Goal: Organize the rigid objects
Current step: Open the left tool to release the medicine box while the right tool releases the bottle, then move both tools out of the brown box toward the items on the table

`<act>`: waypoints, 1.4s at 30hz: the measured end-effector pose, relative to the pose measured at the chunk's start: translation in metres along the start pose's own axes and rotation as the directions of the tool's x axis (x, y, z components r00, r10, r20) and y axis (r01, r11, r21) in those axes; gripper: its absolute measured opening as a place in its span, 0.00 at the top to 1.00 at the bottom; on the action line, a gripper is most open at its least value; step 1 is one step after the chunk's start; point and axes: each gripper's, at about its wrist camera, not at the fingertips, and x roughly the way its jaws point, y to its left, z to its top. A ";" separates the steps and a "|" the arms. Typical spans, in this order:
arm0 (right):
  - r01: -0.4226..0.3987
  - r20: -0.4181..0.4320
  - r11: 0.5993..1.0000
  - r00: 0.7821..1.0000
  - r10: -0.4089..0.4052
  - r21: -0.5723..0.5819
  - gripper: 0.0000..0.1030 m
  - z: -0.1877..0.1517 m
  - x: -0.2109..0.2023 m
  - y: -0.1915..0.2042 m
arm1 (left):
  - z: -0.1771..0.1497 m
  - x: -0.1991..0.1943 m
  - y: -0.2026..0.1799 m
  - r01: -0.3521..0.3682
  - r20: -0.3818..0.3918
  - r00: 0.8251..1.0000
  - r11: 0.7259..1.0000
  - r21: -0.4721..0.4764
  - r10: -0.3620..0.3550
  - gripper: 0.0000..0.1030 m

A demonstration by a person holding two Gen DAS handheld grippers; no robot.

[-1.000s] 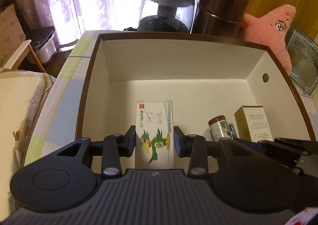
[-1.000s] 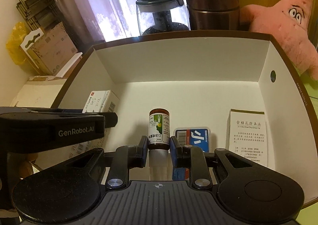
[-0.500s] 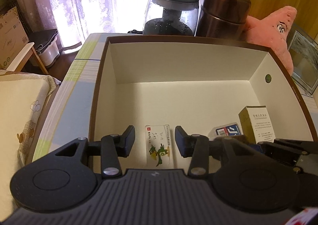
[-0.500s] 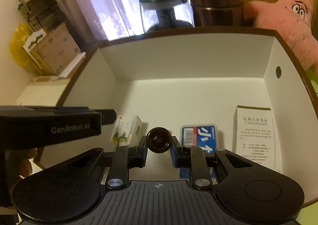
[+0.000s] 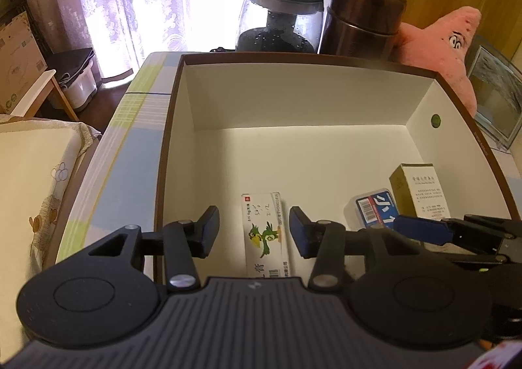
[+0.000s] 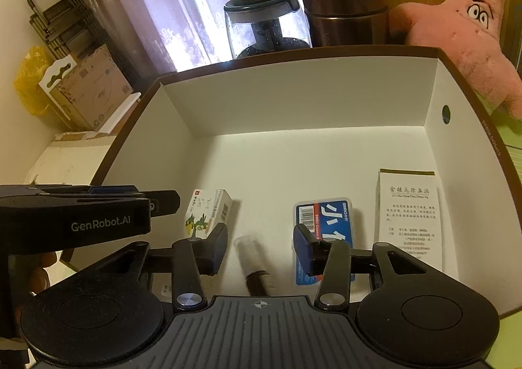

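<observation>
An open box with a brown rim [image 5: 169, 140] and white walls [image 6: 293, 101] fills both views. A white carton with a green parrot [image 5: 266, 232] [image 6: 207, 214] lies on the box floor. My left gripper [image 5: 253, 228] hangs above it with jaws opening and pads clear of it. A small brown bottle with a white cap [image 6: 251, 258] lies on the floor under my right gripper [image 6: 261, 245]. Its jaws are opening too and do not touch the bottle. A blue-labelled case [image 6: 326, 222] [image 5: 375, 210] and a gold-topped white carton [image 6: 409, 209] [image 5: 421, 189] lie to the right.
Behind the box stand a glass jar with a dark lid [image 5: 280, 20] and a brown canister [image 5: 362, 16], with a pink star plush [image 5: 450, 49] at the back right. A checked cloth [image 5: 130, 153] covers the table to the left. Cardboard cartons [image 6: 91, 91] sit beyond.
The left gripper let go of the parrot carton, which went from upright to lying flat. The right gripper tipped the bottle over, then opened and left it lying on the floor.
</observation>
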 end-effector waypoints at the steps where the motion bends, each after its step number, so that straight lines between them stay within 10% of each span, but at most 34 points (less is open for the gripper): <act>1: 0.001 0.005 1.000 1.000 -0.001 -0.001 0.59 0.000 -0.002 0.000 | -0.001 -0.001 -0.001 0.002 0.002 1.000 1.000 0.004 -0.002 0.58; 42: 0.006 0.190 0.996 0.982 -0.024 0.093 0.51 -0.090 -0.171 -0.001 | -0.097 -0.136 -0.022 0.136 0.121 0.981 0.981 0.137 -0.153 0.32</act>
